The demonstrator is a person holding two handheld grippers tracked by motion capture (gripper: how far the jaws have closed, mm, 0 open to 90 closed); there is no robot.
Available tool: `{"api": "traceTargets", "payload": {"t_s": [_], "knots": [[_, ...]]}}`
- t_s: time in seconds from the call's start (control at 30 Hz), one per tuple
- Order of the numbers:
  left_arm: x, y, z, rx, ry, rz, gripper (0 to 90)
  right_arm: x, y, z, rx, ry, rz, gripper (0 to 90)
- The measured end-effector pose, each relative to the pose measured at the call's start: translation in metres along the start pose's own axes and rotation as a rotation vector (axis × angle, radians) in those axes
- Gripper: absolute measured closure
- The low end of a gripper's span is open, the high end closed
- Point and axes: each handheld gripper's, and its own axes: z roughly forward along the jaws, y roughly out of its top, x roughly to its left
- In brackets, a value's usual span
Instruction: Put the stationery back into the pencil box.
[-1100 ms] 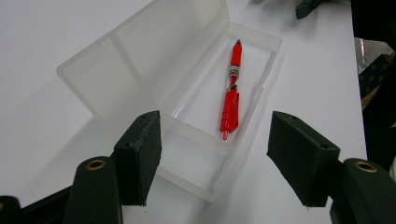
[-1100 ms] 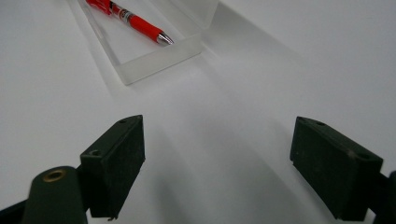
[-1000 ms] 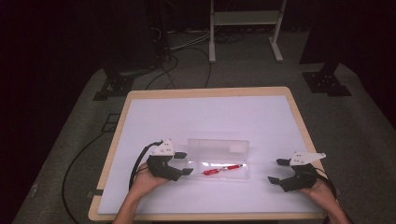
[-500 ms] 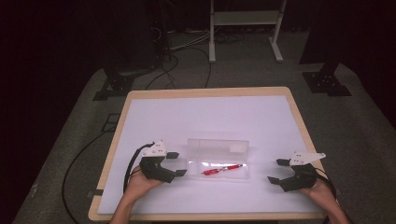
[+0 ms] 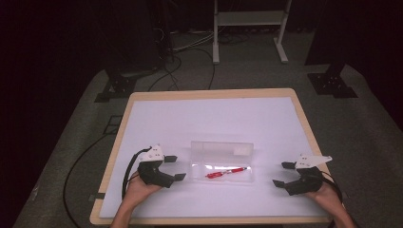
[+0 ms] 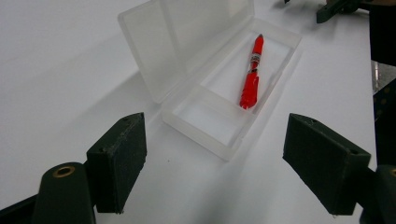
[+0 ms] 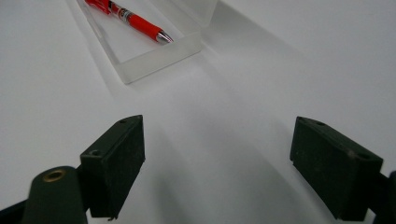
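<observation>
Pen [image 5: 226, 172] in open clear case [image 5: 221, 177], bare table [image 5: 209, 114] around, left claw [image 5: 172, 167] just widened, empty, right claw [image 5: 280, 174] wide.

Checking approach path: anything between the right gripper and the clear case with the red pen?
Nothing. In the right gripper view, only bare white table lies between the right gripper and the clear case; the high view agrees.

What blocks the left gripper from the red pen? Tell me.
Nothing visible does. The clear case lies open, lid tipped back, and the red pen lies uncovered inside. Open left gripper faces it over bare table.
</observation>
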Motion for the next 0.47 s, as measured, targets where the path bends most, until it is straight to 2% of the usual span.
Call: {"api": "traceTargets", "payload": {"t_s": [0.17, 0.23, 0.33, 0.47], "knots": [[0.0, -0.006, -0.008, -0.007, 0.011, -0.013, 20.3, 0.0, -0.001, 0.0, 0.0, -0.002, 0.003, 17.3], [0.0, -0.009, -0.012, -0.01, 0.027, -0.01, 20.3, 0.001, -0.001, 0.0, -0.001, -0.004, 0.004, 17.3], [-0.001, -0.016, -0.019, -0.043, 0.065, -0.025, 19.8, 0.002, -0.001, -0.001, -0.009, -0.005, 0.014, 17.3], [0.001, -0.023, -0.025, -0.068, 0.074, -0.056, 18.5, 0.006, -0.001, -0.003, -0.044, -0.005, 0.033, 17.3]]}}
